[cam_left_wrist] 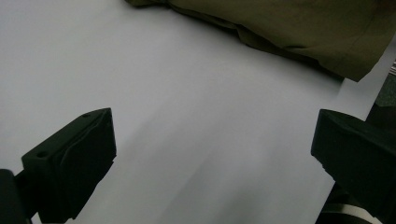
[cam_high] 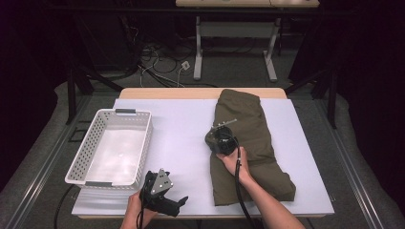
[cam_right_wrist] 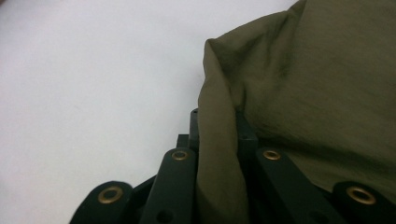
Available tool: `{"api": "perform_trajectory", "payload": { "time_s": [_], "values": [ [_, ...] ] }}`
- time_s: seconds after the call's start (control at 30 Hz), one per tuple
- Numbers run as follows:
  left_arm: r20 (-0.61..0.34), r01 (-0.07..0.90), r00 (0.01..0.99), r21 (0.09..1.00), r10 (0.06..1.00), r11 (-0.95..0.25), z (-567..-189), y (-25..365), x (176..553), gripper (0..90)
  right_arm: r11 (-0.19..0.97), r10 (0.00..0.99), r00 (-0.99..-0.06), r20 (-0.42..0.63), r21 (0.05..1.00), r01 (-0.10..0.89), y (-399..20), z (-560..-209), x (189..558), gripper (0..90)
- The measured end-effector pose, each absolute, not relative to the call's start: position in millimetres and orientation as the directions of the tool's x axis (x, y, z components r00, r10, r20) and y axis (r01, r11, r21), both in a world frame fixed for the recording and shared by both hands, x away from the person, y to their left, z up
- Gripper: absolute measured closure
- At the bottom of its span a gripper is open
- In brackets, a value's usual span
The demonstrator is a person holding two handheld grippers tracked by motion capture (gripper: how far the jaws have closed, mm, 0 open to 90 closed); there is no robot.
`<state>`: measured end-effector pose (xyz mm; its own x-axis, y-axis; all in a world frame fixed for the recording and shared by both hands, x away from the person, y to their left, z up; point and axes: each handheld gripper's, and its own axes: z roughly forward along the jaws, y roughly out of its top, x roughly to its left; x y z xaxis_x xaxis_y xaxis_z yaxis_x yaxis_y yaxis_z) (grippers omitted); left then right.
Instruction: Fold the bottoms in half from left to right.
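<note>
An olive-green garment [cam_high: 248, 143] lies folded lengthwise on the right half of the white table cover [cam_high: 186, 129]. My right gripper [cam_high: 220, 138] sits at the garment's left edge, about halfway along it. In the right gripper view its jaws are shut on a raised fold of the olive cloth [cam_right_wrist: 219, 154], which stands up between them. My left gripper [cam_high: 179, 202] rests near the table's front edge, left of the garment. Its jaws stand wide open over bare white surface, with the garment's hem [cam_left_wrist: 299, 42] farther off.
A white perforated basket [cam_high: 112, 148] stands on the left side of the table, with nothing in it that I can see. Beyond the table's far edge are cables on the floor and the legs of another desk [cam_high: 234, 47].
</note>
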<state>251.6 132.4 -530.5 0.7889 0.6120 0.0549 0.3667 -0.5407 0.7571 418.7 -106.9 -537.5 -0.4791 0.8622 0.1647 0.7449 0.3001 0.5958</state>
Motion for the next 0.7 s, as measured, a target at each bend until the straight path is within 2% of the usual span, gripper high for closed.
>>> {"api": "perform_trajectory", "payload": {
  "time_s": [0.33, 0.4, 0.47, 0.57, 0.63, 0.7],
  "values": [
    [0.046, 0.371, 0.791, 0.757, 0.610, -0.538, -531.0, 132.9, 251.7, 0.0, 0.320, 0.848, -0.503, 0.168, 0.594, 0.738, -91.8, -537.6, 418.1, 83.2],
    [0.040, 0.376, 0.791, 0.755, 0.610, -0.538, -531.3, 132.6, 251.4, 0.0, 0.334, 0.840, -0.514, 0.172, 0.584, 0.740, -93.8, -538.1, 419.1, 80.8],
    [0.042, 0.376, 0.790, 0.755, 0.611, -0.538, -531.6, 132.4, 251.4, 0.0, 0.327, 0.836, -0.517, 0.185, 0.589, 0.739, -97.0, -534.8, 417.1, 67.8],
    [0.045, 0.374, 0.790, 0.755, 0.611, -0.539, -531.9, 132.2, 251.9, 0.0, 0.375, 0.809, -0.572, 0.136, 0.630, 0.680, -104.2, -522.5, 408.6, 46.6],
    [0.051, 0.370, 0.792, 0.753, 0.609, -0.544, -531.8, 131.6, 251.8, 0.0, 0.373, 0.796, -0.588, 0.142, 0.650, 0.663, -112.6, -514.2, 402.0, 35.5],
    [0.050, 0.369, 0.793, 0.754, 0.607, -0.544, -531.6, 131.2, 251.5, 0.0, 0.389, 0.791, -0.599, 0.125, 0.654, 0.649, -124.6, -505.2, 395.5, 29.8]
  ]
}}
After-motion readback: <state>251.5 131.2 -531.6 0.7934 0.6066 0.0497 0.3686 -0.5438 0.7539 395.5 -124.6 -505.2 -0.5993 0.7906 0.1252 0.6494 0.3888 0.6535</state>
